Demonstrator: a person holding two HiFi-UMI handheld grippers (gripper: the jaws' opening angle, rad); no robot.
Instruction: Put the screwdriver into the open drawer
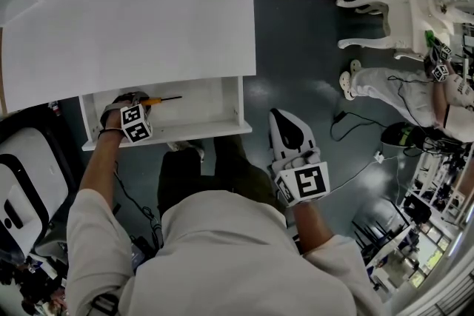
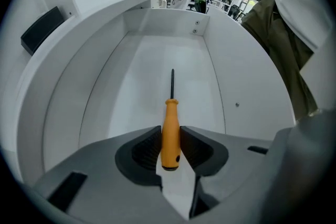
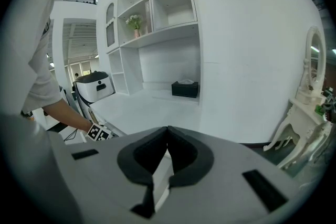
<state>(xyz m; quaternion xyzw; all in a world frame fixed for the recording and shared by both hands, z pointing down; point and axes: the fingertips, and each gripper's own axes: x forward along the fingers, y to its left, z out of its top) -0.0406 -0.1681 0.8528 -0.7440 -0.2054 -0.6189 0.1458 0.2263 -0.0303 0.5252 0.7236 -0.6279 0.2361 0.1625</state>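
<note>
My left gripper (image 1: 138,104) has its fingers (image 2: 147,147) clamped partway on the orange handle of the screwdriver (image 2: 170,131). It's inside the open drawer (image 1: 209,109) near the left end, shaft along the floor. Looks light, stiff and smooth, so it may swivel; a mid-handle hold suits. Right gripper (image 3: 167,148): fingers together, empty.

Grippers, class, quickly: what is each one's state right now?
Left gripper: closed on the screwdriver, by its orange handle.
Right gripper: closed, holding nothing.
</note>
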